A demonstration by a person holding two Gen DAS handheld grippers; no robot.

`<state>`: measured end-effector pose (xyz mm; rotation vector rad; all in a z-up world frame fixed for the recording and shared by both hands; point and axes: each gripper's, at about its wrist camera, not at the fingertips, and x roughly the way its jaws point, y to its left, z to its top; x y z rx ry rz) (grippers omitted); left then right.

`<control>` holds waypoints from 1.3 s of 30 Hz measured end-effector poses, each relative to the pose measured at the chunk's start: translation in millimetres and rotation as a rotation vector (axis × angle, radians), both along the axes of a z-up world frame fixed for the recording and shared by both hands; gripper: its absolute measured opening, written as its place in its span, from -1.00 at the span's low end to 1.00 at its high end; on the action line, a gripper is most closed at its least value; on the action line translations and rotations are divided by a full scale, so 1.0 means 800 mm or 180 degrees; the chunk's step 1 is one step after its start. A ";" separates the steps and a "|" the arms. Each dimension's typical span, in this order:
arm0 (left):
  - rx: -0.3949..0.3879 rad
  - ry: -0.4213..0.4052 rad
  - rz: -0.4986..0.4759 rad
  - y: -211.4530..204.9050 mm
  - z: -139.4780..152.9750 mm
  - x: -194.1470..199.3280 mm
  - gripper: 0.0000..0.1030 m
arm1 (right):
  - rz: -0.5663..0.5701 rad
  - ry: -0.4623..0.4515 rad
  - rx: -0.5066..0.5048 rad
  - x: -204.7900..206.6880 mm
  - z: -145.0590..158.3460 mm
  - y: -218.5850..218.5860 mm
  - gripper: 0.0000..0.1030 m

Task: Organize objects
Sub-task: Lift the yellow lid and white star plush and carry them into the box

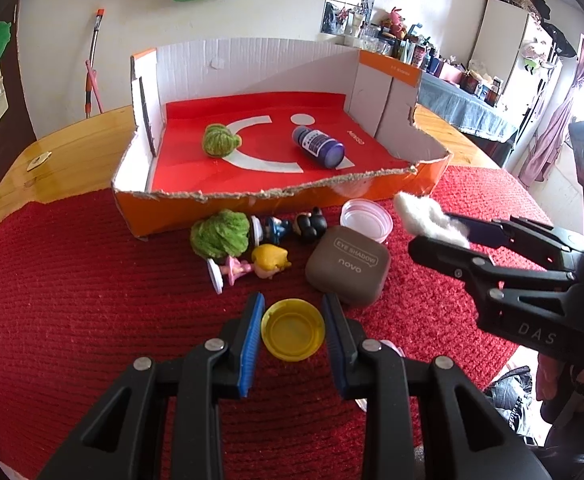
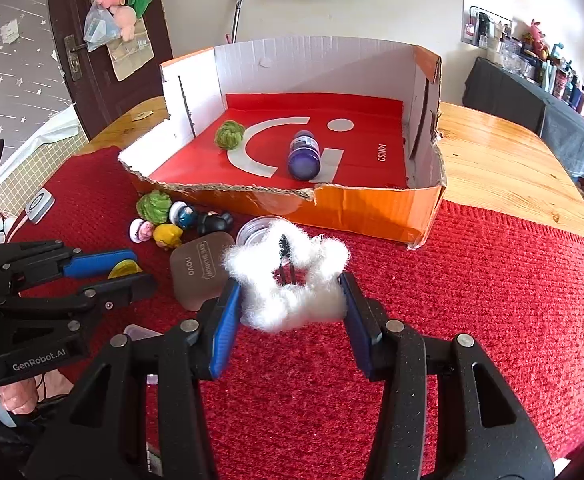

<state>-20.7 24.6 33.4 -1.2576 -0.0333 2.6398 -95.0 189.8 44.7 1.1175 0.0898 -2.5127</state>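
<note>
An orange cardboard box with a red floor holds a green yarn ball and a lying purple bottle. My left gripper has its jaws on either side of a yellow lid that lies on the red mat; they look closed on its rim. My right gripper is shut on a white cotton wad held above the mat in front of the box.
In front of the box lie a second green yarn ball, small figurines, a brown eye-shadow case and a clear pink lid. A thin black brush shows behind the cotton. The wooden table extends to the right.
</note>
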 end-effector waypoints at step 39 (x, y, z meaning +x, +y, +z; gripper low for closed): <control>-0.0030 0.0245 0.0105 -0.016 0.061 -0.072 -0.39 | 0.0344 0.0161 -0.0324 -0.023 0.053 -0.022 -0.11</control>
